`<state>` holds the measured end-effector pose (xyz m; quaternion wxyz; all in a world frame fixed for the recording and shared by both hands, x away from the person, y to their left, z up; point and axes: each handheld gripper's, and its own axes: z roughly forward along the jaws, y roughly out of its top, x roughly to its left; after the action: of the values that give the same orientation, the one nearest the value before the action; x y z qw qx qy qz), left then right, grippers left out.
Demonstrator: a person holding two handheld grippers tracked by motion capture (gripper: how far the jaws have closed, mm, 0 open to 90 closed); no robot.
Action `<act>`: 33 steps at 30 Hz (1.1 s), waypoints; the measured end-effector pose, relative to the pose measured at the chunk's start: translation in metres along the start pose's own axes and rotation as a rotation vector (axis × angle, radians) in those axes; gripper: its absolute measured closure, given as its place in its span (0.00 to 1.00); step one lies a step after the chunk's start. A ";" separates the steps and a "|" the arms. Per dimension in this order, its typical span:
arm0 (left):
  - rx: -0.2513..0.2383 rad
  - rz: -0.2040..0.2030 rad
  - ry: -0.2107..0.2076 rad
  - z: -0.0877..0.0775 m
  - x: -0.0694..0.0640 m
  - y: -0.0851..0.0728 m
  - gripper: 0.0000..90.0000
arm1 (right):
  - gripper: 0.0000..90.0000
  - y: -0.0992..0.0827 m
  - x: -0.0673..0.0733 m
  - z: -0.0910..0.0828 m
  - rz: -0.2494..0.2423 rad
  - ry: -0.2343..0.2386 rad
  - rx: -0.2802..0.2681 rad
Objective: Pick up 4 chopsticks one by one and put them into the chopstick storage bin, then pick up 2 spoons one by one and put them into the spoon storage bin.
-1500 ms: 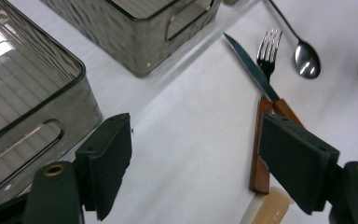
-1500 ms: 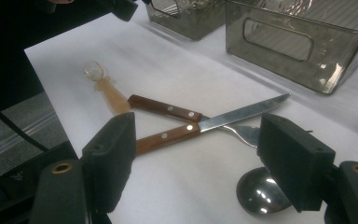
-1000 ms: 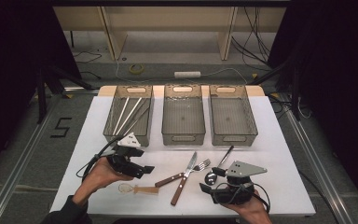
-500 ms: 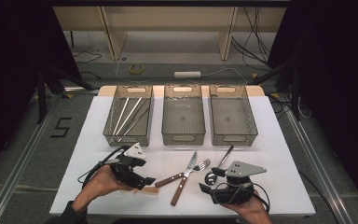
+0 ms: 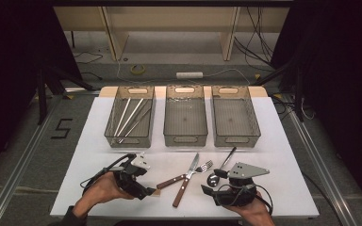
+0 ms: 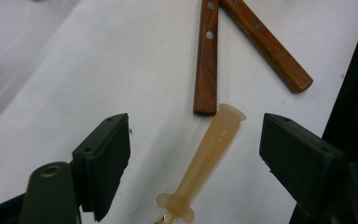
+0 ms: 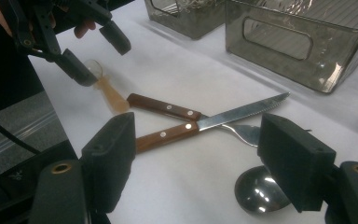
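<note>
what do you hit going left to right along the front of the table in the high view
left gripper → wooden-handled knife → metal spoon → right gripper's grey plate

Dark room, grey floor [image 5: 23,141] w/ cables, wooden shelf unit [image 5: 169,23] behind white table [image 5: 283,141]

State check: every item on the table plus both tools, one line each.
Left tool: open, jaws either side of the spoon's handle, no contact.
Right tool: open, holding nothing.
Translucent amber plastic spoon: flat on the table, not gripped.
Wooden-handled knife: lying crossed with the fork.
Wooden-handled fork: lying flat.
Steel ladle: lying flat.
Left grey bin: holds long metal sticks.
Middle bin: empty.
Right bin: empty.
</note>
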<state>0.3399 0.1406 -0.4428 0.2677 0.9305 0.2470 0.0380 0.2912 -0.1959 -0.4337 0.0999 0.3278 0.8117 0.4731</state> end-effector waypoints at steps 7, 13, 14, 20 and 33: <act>0.041 0.018 -0.007 0.005 0.000 -0.005 0.27 | 0.32 0.000 0.001 0.000 -0.001 0.000 0.003; 0.066 0.022 0.001 0.009 0.001 -0.007 0.27 | 0.32 0.000 0.000 0.000 -0.003 0.001 0.006; 0.069 0.025 0.001 0.010 0.001 -0.007 0.27 | 0.32 0.000 0.000 0.000 -0.002 0.000 0.006; 0.086 0.034 0.011 0.012 0.000 -0.009 0.28 | 0.32 0.000 0.000 0.000 -0.003 0.001 0.005; 0.138 0.117 0.025 0.018 -0.004 -0.012 0.36 | 0.32 0.001 0.004 0.003 -0.019 0.007 0.021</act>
<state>0.3342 0.1389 -0.4645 0.1972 0.9590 0.1976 0.0483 0.2903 -0.1913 -0.4338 0.0982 0.3194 0.8199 0.4649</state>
